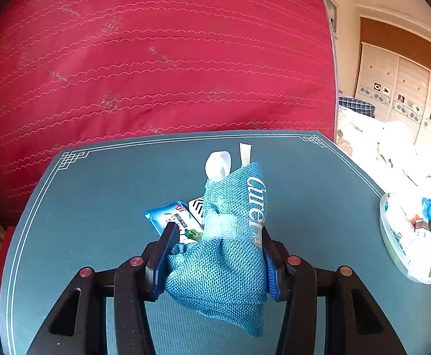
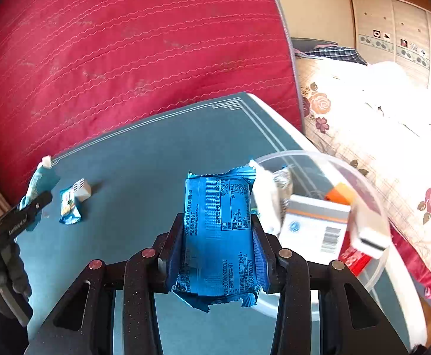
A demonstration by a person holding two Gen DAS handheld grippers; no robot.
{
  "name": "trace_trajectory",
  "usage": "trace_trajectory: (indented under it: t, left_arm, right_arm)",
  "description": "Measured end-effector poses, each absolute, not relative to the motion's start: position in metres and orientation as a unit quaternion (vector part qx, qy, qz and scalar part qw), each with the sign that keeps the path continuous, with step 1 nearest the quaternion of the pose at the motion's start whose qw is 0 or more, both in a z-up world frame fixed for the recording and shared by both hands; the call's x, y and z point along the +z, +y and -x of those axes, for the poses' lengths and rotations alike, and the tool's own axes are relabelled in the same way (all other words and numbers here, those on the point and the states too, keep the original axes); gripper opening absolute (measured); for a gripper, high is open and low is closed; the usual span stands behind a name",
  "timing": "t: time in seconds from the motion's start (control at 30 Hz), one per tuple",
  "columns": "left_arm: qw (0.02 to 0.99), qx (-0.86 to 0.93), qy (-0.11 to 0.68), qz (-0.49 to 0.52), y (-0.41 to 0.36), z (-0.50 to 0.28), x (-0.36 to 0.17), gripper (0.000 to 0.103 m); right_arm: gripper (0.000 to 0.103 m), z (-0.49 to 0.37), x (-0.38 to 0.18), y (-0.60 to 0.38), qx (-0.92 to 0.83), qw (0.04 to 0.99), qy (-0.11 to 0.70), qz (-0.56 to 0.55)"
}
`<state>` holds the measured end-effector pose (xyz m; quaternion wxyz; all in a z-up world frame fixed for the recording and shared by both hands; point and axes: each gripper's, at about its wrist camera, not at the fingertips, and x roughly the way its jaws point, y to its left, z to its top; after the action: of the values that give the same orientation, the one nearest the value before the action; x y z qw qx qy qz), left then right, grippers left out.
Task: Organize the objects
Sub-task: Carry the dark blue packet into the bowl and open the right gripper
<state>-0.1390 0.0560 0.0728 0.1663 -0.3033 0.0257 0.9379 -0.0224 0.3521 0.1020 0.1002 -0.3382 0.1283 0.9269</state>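
Table centre (image 2: 144,159) bare; bowl (image 2: 375,195) crowds right edge.

A red quilted mattress (image 1: 156,59) (upright) beside a floral bedspread (image 2: 363,124).

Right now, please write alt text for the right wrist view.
The right tongs grip a blue snack packet above a teal table, beside a clear bowl of small boxes. A red mattress stands behind.

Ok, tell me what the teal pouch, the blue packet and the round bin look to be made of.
Teal pouch: woven mesh fabric, matte, visible weave.
Blue packet: glossy plastic film, crinkled, serrated ends.
Round bin: clear plastic, probably rigid; contents show through the wall.
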Motion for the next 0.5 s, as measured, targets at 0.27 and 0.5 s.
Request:
trace_trajectory:
  t: [0.27, 0.5]
  left_arm:
    - [0.182, 0.934, 0.045, 0.303, 0.071, 0.131, 0.069, 0.054]
    - [0.193, 0.930, 0.056, 0.308, 0.081, 0.126, 0.064, 0.054]
  right_arm:
    - [0.042, 0.052, 0.092, 0.430, 0.897, 0.141, 0.190, 0.373]
    - [0.042, 0.081, 0.084, 0.456, 0.885, 0.158, 0.174, 0.403]
